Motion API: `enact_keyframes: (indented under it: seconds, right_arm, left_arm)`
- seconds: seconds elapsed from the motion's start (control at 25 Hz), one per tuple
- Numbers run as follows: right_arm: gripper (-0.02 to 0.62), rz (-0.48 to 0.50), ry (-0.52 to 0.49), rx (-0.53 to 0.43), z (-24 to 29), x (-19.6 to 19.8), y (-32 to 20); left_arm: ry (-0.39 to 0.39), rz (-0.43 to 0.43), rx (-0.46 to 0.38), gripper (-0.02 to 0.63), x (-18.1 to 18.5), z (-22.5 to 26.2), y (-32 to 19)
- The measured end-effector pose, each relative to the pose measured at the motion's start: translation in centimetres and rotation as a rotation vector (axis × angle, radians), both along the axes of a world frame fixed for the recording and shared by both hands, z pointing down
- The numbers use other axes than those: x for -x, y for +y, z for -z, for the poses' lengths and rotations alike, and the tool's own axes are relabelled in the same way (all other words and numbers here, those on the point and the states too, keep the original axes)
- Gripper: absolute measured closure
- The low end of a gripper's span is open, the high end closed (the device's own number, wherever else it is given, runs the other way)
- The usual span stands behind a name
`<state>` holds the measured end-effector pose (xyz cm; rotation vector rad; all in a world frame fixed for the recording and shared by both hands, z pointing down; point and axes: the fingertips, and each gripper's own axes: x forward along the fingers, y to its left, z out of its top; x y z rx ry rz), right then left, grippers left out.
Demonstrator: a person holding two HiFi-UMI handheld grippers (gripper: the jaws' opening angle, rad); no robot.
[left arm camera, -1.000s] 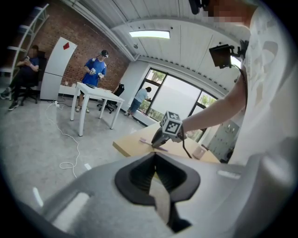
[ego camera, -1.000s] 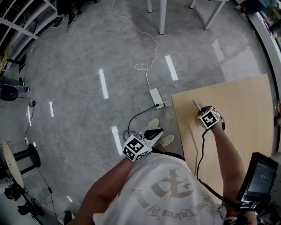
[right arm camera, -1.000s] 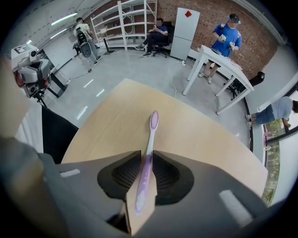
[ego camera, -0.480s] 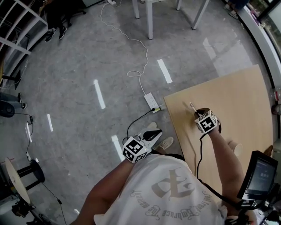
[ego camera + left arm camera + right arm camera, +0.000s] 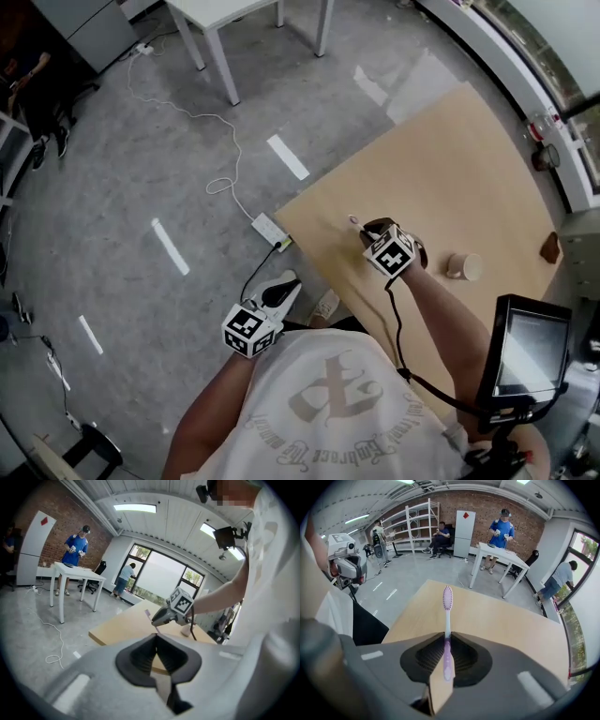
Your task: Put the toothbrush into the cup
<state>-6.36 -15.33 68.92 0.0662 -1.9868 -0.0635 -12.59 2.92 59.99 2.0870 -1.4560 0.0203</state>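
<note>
Right gripper (image 5: 371, 232), seen from the head view, hovers over the table (image 5: 469, 150) just short of the cup (image 5: 462, 266), on the cup's side toward the table's front edge. The toothbrush (image 5: 353, 221) pokes out of its tip, pointing away from the cup. The left gripper (image 5: 282, 290) hangs well away from the cup, off the table and over the floor by the person's shoe.

From the left gripper view, the left gripper (image 5: 156, 638) has its jaws pressed together with nothing between them. Past them I can see the right gripper (image 5: 158, 619) in the air with the toothbrush (image 5: 147, 614) sticking out, and the cup (image 5: 186, 630) standing upright just behind it on the table.

From the right gripper view, the right gripper (image 5: 446, 638) is pinching the toothbrush (image 5: 447, 613) by the tail of its handle, so most of the shaft and the bristle head stand out ahead of the jaws, over the table. The cup doesn't show here.

To my eye the brush is light, thin, stiff plastic with a smooth handle. A tail-end pinch leaves it free to swivel between the pads, though it does let the head go in first. The cup looks small and light too, so a knock on its rim could tip it.
</note>
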Motion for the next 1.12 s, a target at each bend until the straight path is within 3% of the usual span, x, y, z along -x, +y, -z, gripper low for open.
enact_keyframes:
  seconds: [0.4, 0.72, 1.12]
  right_arm:
    - [0.549, -0.035, -0.088, 0.0, 3.9, -1.5, -0.4]
    - [0.549, -0.13, -0.175, 0.005, 5.9, -1.3, 0.0]
    - [0.548, -0.315, -0.279, -0.022, 9.0, -6.8, 0.9]
  left_arm:
    - [-0.017, -0.085, -0.014, 0.6, -2.1, 1.7, -2.2]
    - [-0.031, -0.14, -0.018, 0.6, -0.8, 2.1, -3.3]
    - [-0.031, -0.35, -0.054, 0.6, -5.8, 2.7, -6.8]
